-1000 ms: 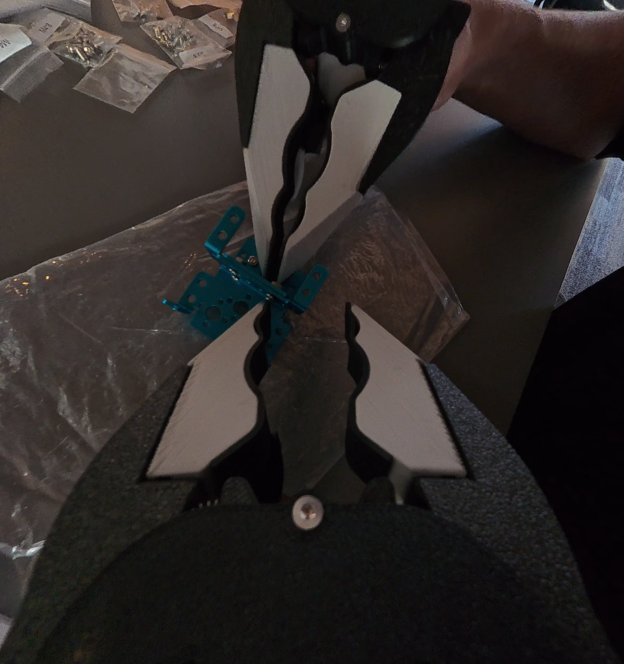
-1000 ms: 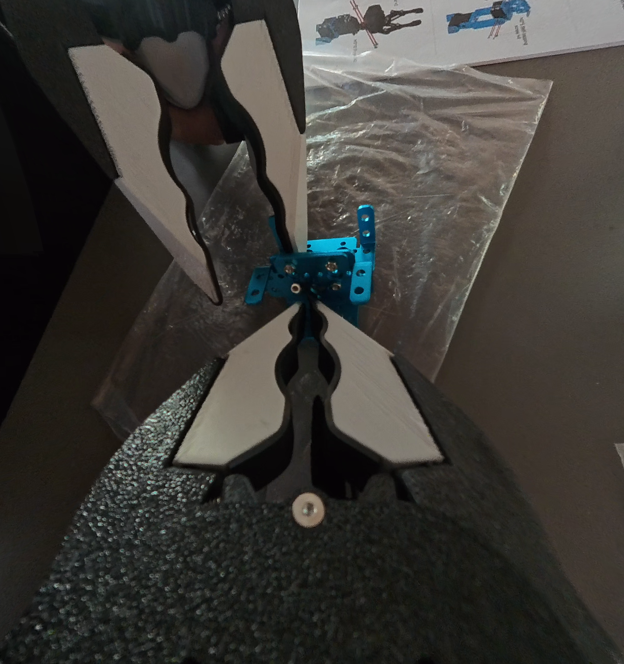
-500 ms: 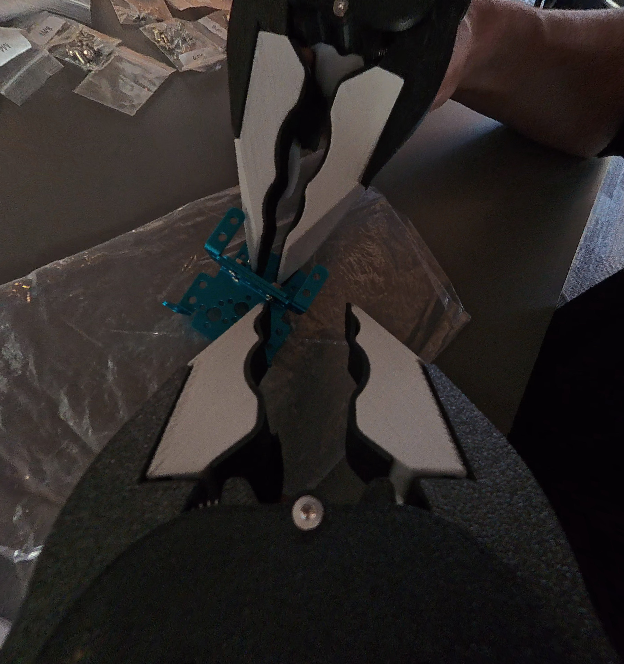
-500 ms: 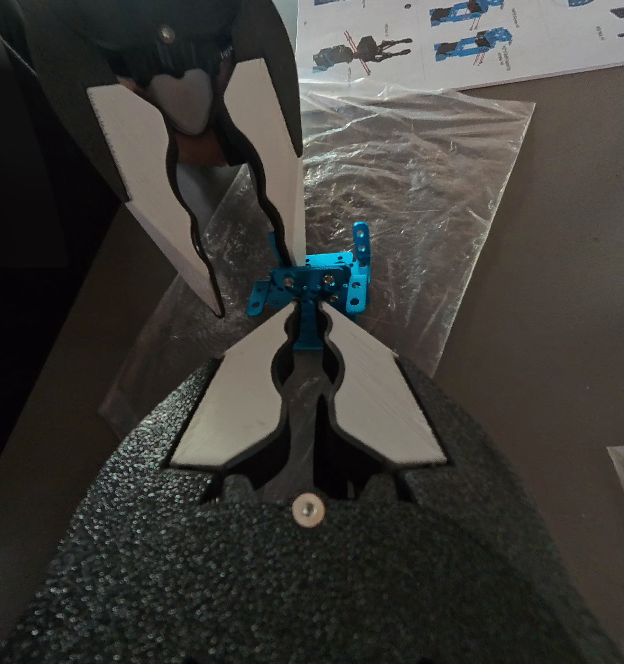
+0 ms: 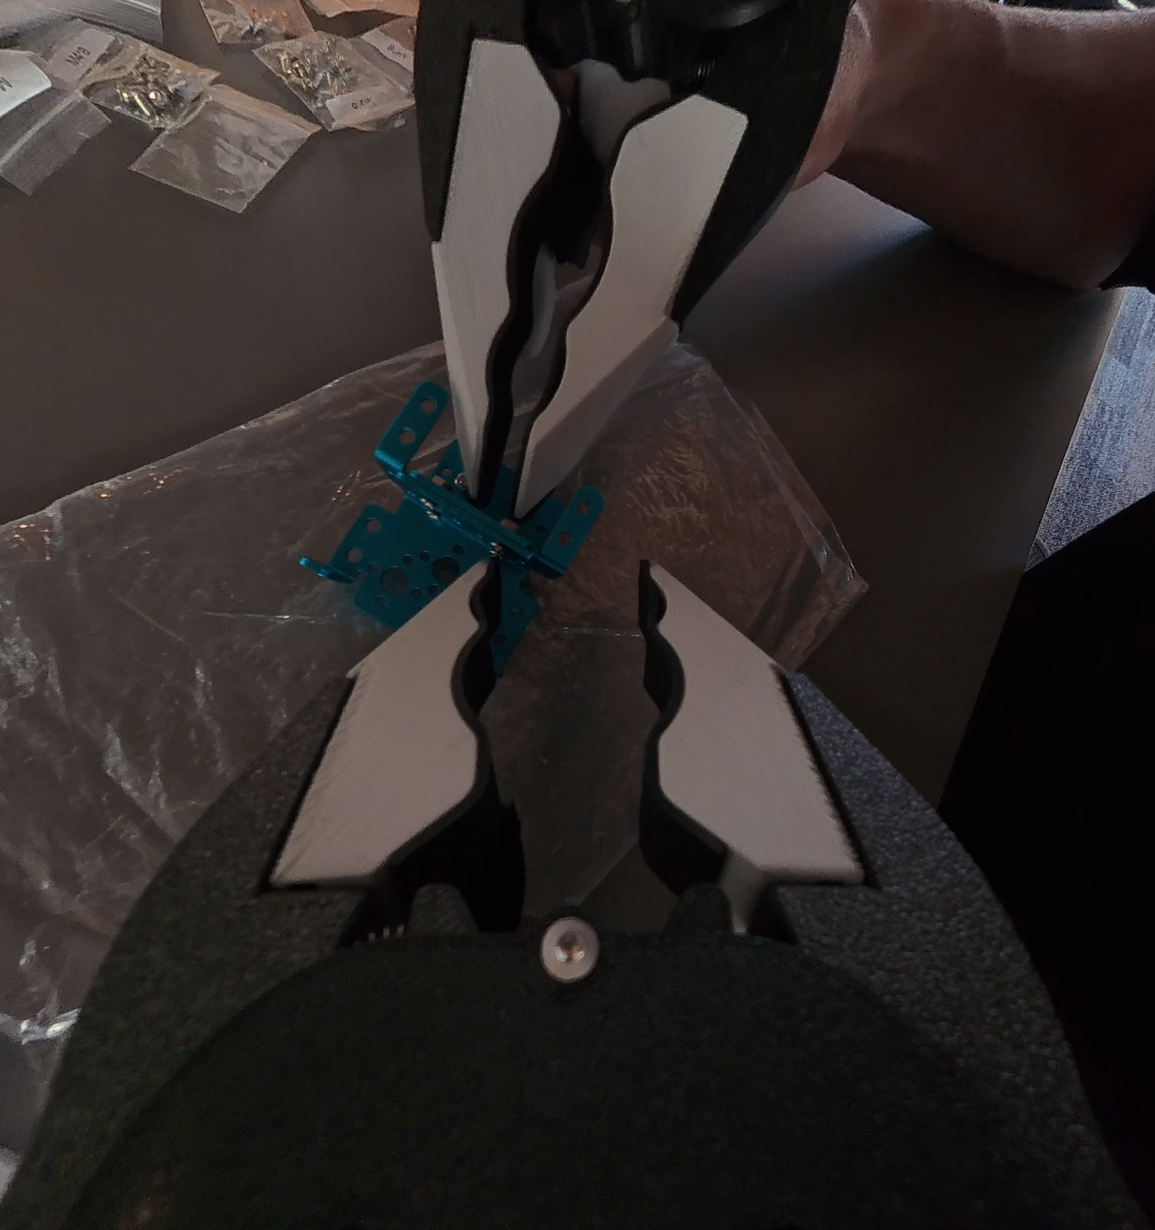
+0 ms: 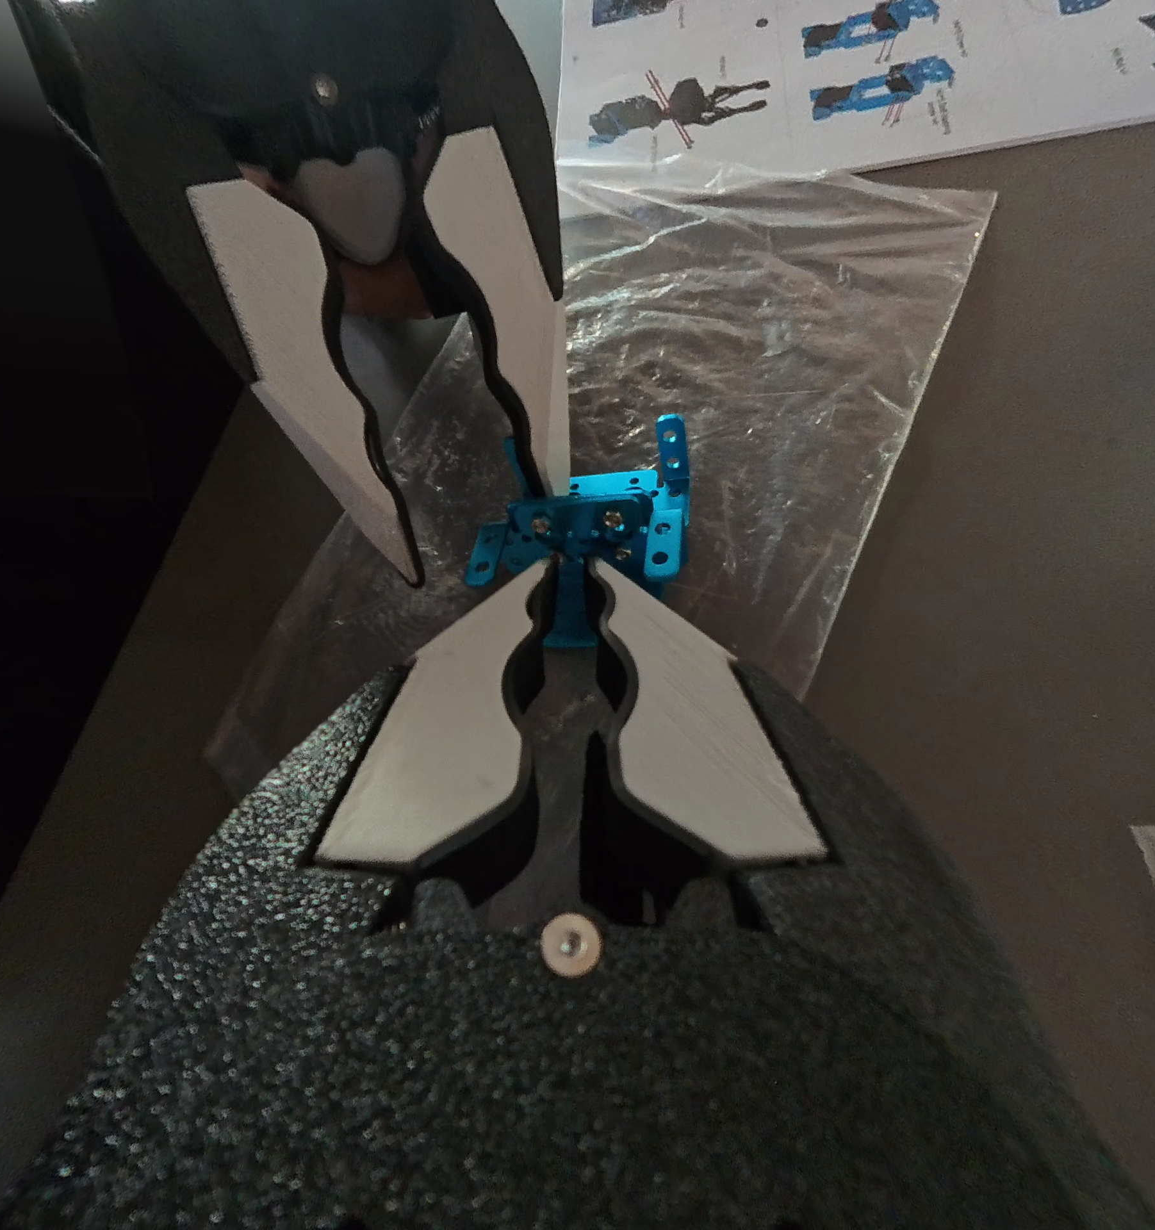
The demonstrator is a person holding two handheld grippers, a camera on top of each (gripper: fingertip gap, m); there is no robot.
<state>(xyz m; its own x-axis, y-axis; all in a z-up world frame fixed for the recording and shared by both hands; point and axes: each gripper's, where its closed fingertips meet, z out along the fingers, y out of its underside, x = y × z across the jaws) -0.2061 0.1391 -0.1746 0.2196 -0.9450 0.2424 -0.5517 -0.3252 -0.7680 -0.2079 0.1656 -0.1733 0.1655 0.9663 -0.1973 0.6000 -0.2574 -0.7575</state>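
Grippers meeting at blue bracket (image 6: 601,489)
We see right gripper (image 6: 571,559) pinching its strip; left gripper (image 5: 564,572) spread, one finger against the bracket.

Both views are dim and underexposed, the dark surface (image 5: 162,293) muddy brown. Light falls from above and ahead, putting glare on the crinkled plastic bag (image 6: 761,346) and brightening the white fingers (image 5: 401,765). The wide-angle lens bends the edges, and the close gripper bodies are soft and blurred.
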